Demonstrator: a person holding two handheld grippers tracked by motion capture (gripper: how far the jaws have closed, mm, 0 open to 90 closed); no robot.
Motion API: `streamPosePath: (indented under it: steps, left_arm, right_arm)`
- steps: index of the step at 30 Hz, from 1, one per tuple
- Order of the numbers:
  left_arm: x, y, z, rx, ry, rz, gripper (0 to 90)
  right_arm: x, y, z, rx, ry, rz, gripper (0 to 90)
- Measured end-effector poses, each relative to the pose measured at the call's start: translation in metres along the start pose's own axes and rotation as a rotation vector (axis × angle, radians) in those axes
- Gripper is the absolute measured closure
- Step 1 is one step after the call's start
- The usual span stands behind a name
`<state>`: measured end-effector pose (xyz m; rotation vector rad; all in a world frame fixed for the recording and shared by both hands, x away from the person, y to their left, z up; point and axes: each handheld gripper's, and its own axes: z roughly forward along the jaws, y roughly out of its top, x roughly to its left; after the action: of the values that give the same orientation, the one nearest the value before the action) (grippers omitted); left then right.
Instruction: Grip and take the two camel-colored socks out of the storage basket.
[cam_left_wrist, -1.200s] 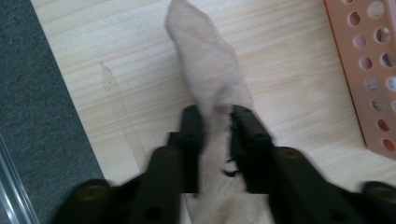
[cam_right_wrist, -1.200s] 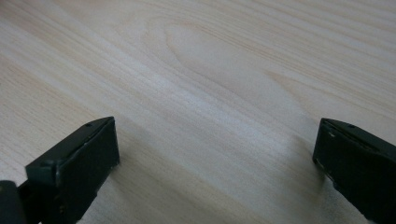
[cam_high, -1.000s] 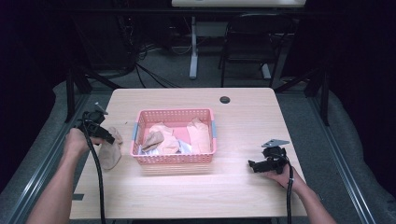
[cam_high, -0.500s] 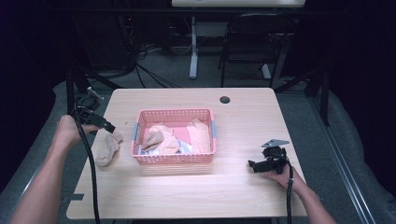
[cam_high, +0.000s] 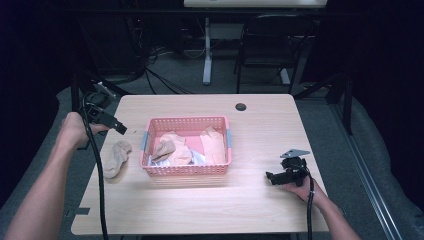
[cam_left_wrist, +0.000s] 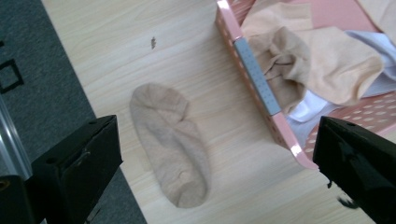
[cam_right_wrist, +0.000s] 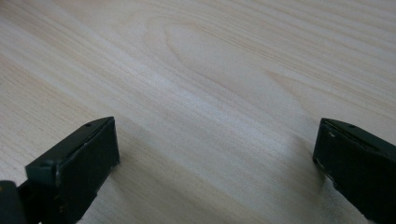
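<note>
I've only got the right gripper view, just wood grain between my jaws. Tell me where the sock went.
Observer: The beige sock lies flat on the table, beside the pink basket, on its left.
Operator: Report the left gripper.
Observer: The left gripper hangs over that sock, jaws wide open, holding nothing.
Operator: Say what's in the basket.
Observer: More beige socks piled on something white.
</note>
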<state>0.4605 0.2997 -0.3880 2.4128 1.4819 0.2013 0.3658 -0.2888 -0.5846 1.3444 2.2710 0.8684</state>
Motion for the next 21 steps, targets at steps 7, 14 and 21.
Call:
streamPosePath:
  steps: [7,14,21]
  left_arm:
    - [-0.011,0.009,0.002,0.005,-0.007,0.018,0.3]
    - [-0.033,0.026,0.013,0.013,-0.027,0.064,0.3]
    - [-0.049,0.038,0.023,0.021,-0.043,0.094,0.3]
  right_arm:
    - [0.0,0.0,0.0,0.0,-0.004,0.002,0.0]
    - [0.0,0.0,0.0,0.0,-0.004,0.001,0.0]
    - [0.0,0.0,0.0,0.0,-0.004,0.0,0.0]
